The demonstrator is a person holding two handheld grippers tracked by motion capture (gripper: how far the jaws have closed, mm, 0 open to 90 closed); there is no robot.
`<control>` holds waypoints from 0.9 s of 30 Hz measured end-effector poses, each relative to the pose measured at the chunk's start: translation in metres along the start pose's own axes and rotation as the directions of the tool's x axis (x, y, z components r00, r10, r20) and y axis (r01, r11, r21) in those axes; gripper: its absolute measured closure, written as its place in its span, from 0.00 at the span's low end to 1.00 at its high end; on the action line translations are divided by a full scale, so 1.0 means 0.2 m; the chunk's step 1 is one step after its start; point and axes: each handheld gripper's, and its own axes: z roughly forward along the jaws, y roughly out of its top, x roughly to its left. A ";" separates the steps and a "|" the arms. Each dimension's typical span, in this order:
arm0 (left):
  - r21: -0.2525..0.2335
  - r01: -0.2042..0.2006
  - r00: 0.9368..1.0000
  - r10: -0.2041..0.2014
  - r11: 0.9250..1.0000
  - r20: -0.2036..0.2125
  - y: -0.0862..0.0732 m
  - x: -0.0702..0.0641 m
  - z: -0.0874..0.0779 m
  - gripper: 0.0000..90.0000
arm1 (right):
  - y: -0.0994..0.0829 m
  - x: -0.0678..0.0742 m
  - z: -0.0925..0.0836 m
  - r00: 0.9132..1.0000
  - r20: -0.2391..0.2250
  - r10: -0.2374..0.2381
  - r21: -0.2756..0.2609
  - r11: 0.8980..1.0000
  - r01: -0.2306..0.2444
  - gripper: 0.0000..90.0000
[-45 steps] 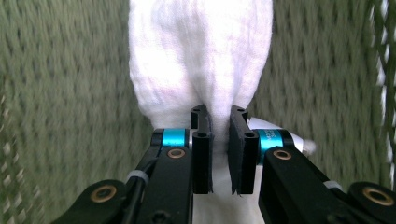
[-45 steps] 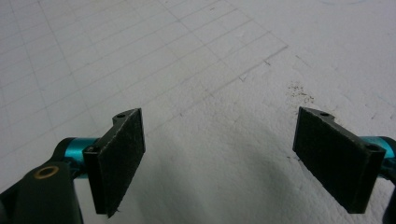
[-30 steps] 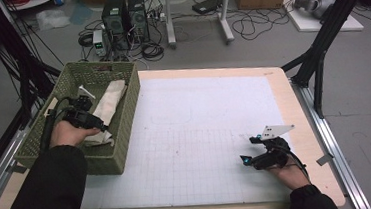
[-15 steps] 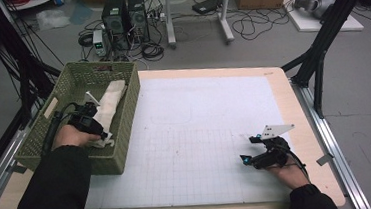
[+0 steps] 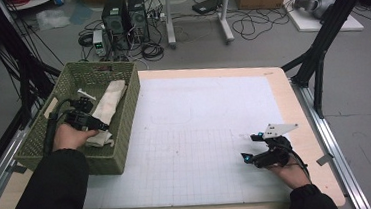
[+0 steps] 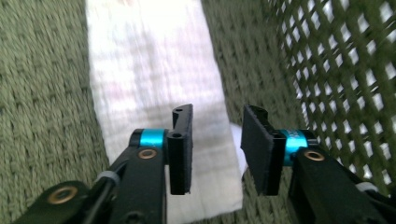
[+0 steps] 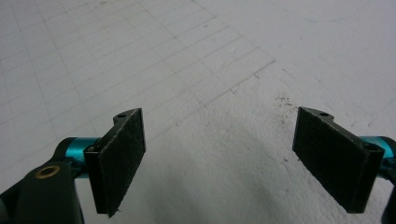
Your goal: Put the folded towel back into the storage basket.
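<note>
A green woven basket [image 5: 125, 134] stands on the table's left side with a folded white cloth [image 5: 110, 98] lying in it. My left gripper [image 5: 102, 127] is inside the basket over the cloth's near end. In the left gripper view its jaws [image 6: 217, 149] have just been opening and stand apart. The cloth [image 6: 149, 70] lies under them, and its right edge shows through the gap without being pressed by the pads. My right gripper [image 5: 249, 147] rests low over the white gridded mat [image 5: 199, 113] near the front right. It is open wide [image 7: 219, 158] with only bare mat [image 7: 210, 70] between the pads.
The basket's mesh wall [image 6: 345, 70] rises close on the right of the left jaws. Beyond the table's far edge are computer towers [image 5: 126, 14], cables and desk legs on the floor. Black frame struts [image 5: 319, 49] stand off the right side.
The left hand has shifted slightly over the cloth's near end inside the basket. The right gripper has stayed where it was.
</note>
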 end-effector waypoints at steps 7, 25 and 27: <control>-0.122 0.037 0.998 -0.030 0.992 0.058 0.01 0.00 -0.04 0.63 | 0.00 0.00 -0.02 1.000 0.014 0.006 -0.016 1.000 -0.006 0.16; -0.263 0.158 0.968 -0.097 0.952 0.231 0.02 0.03 -0.10 0.57 | 0.00 0.00 -0.07 0.999 0.030 0.026 -0.066 0.998 -0.024 0.14; -0.281 0.185 0.957 -0.107 0.942 0.270 0.02 0.04 -0.11 0.55 | 0.00 0.00 -0.08 0.999 0.031 0.024 -0.072 0.997 -0.022 0.13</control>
